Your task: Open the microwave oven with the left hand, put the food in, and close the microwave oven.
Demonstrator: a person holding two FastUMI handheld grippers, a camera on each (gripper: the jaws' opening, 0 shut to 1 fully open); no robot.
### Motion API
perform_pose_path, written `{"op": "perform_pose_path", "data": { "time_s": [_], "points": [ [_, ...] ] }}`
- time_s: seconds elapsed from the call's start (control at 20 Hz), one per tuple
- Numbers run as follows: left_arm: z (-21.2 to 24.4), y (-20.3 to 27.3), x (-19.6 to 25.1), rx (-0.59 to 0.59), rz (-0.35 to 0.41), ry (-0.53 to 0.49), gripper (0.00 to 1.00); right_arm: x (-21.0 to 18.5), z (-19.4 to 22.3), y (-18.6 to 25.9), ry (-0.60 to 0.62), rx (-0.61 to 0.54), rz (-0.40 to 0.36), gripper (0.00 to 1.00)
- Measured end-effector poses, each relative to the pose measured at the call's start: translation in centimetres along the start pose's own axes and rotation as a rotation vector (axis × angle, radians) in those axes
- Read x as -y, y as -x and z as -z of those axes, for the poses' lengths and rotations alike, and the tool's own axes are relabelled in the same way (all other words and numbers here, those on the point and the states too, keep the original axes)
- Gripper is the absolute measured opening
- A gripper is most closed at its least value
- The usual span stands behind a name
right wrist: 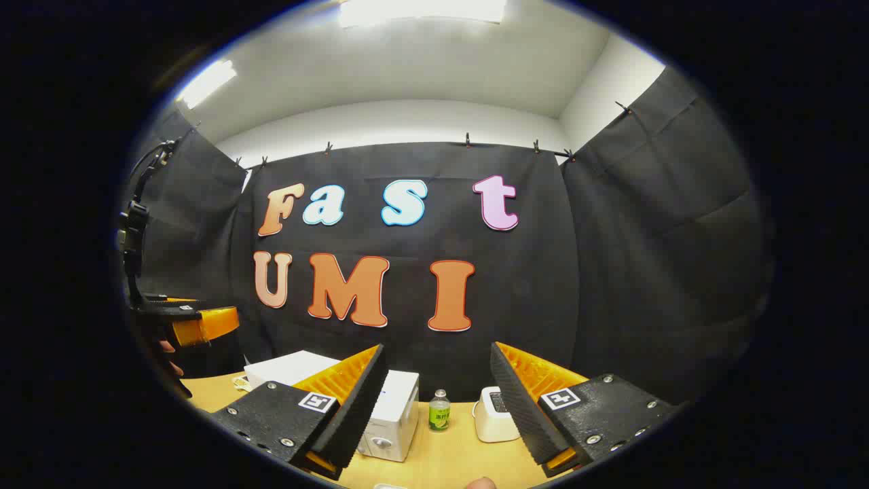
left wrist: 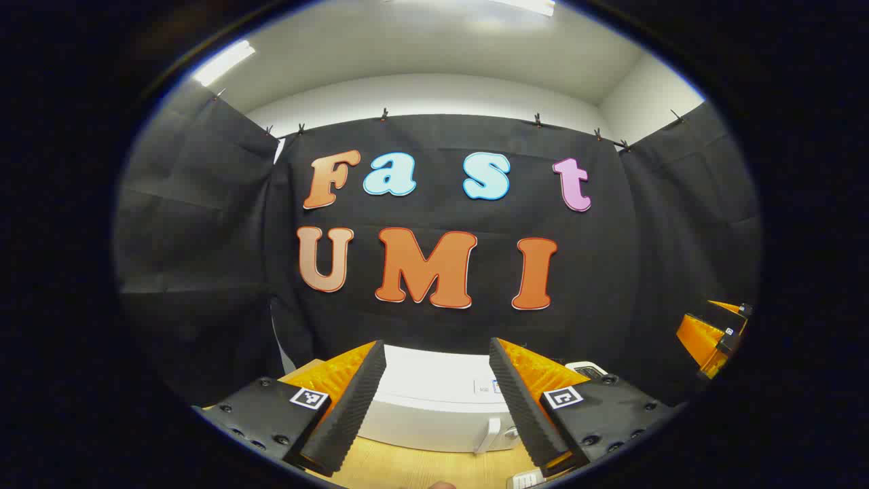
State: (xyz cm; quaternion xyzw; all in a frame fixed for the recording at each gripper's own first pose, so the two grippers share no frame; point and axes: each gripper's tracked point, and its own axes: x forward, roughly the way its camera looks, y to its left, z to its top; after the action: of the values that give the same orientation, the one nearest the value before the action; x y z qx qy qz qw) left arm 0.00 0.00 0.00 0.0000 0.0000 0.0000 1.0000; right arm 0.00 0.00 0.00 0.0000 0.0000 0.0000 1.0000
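Both ribbed tools, left [left wrist: 438,401] and right [right wrist: 439,401], gape above boxy white microwave [left wrist: 434,407].

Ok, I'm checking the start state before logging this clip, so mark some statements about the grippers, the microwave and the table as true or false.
1. The microwave oven door is shut. True.
2. The left gripper is clamped on the door handle. False: its fingers are spread wide, short of the handle.
3. A small bottle stands upright on the wooden table. True.
4. The right gripper holds the bottle. False: it is open and holds nothing.
5. The bottle lies on top of the microwave. False: it stands beside it, next to a small white appliance.
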Motion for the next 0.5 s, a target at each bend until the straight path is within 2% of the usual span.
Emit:
{"op": "perform_pose_path", "data": {
  "time_s": [0.25, 0.3, 0.4, 0.5],
  "points": [
    [-0.9, -0.7, -2.0, 0.03, 0.065, -0.022, 0.99, -2.8, -0.6, 0.5, -0.02, -0.008, 0.027, 0.98],
    [-0.8, -0.8, -1.8, 0.031, 0.094, -0.008, 1.0, -3.0, -0.5, 0.6, -0.02, -0.012, 0.039, 0.94],
    [-0.9, -0.8, -0.8, 0.033, 0.153, 0.038, 0.96, -3.5, -0.5, 0.9, -0.022, -0.018, 0.05, 0.94],
    [-0.7, -1.1, -1.5, 0.031, 0.157, 0.027, 0.98, -3.5, -0.5, 1.0, -0.02, -0.021, 0.064, 0.94]
  ]
}}
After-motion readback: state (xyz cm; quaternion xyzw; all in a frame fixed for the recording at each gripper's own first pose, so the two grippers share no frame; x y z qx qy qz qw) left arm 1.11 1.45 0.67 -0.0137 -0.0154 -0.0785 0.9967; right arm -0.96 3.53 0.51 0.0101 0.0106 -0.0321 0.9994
